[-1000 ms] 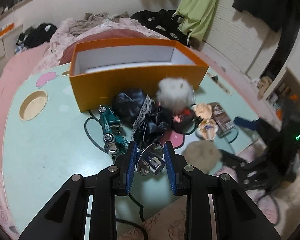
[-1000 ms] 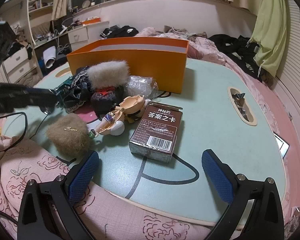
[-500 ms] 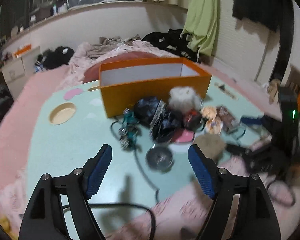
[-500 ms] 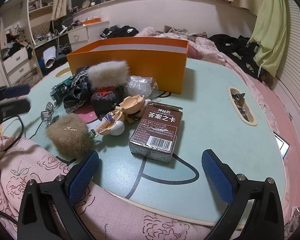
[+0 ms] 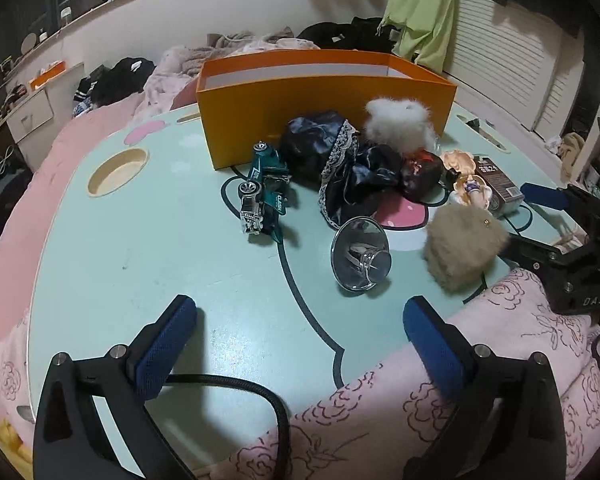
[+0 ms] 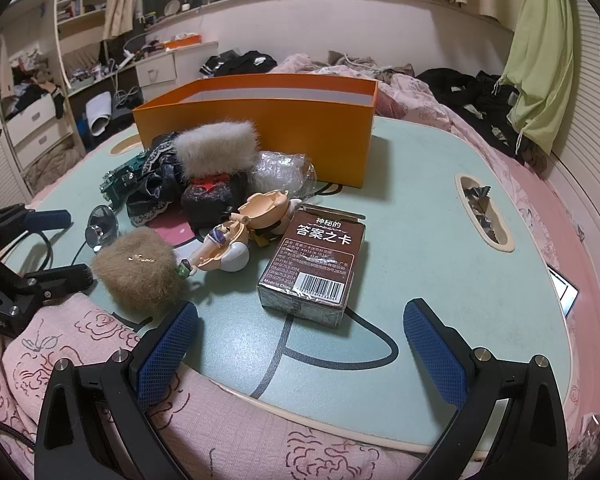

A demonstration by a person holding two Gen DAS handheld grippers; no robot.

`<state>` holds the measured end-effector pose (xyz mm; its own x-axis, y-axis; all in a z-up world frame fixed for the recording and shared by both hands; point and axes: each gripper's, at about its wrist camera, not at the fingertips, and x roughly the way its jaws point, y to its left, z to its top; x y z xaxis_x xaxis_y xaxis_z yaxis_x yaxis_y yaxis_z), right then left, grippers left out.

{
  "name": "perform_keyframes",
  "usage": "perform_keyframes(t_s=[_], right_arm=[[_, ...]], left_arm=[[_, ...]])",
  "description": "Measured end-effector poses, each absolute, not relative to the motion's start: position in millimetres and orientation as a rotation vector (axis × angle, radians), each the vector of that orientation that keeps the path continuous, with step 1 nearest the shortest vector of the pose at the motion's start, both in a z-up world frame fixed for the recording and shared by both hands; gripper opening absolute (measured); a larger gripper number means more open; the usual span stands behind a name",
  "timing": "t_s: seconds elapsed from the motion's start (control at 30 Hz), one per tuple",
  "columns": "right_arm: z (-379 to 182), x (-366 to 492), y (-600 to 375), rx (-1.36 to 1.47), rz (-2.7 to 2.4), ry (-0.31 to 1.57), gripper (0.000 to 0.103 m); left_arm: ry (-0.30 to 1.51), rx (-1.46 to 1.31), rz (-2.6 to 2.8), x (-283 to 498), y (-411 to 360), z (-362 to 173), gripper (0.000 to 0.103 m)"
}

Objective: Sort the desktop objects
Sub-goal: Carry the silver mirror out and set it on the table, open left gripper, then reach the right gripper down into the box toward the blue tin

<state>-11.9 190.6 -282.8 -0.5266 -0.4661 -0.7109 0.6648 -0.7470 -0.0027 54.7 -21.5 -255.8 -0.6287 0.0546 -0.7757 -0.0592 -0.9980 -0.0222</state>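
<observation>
An orange box (image 5: 324,104) stands open at the back of the mint table (image 5: 140,248). In front of it lie a teal toy car (image 5: 264,192), dark lace cloth (image 5: 340,168), a white fluffy ball (image 5: 396,120), a chrome funnel-shaped piece (image 5: 360,254), a tan fluffy ball (image 5: 464,252), a small doll (image 6: 236,232) and a brown card box (image 6: 316,264). My left gripper (image 5: 300,336) is open and empty, short of the chrome piece. My right gripper (image 6: 300,332) is open and empty, just short of the card box.
A black cable (image 5: 252,392) runs across the table's near edge under the left gripper. Pink rose-print bedding (image 6: 100,352) borders the table in front. The table has a round cup hole (image 5: 116,166) and an oval slot holding a wrapper (image 6: 484,212).
My left gripper let go of the chrome piece, opened wide and drew back; the piece now lies on the table. The right gripper has not moved.
</observation>
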Motion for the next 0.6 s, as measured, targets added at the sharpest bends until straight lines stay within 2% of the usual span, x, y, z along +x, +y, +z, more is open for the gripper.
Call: perform_keyframes(t_s=[0.6], right_arm=[[-279.9, -12.4, 191.9, 0.951, -2.262, 0.365, 0.103]], left_arm=[[0.006, -1.309, 2.787, 56.4, -24.1, -251.1, 0.103]])
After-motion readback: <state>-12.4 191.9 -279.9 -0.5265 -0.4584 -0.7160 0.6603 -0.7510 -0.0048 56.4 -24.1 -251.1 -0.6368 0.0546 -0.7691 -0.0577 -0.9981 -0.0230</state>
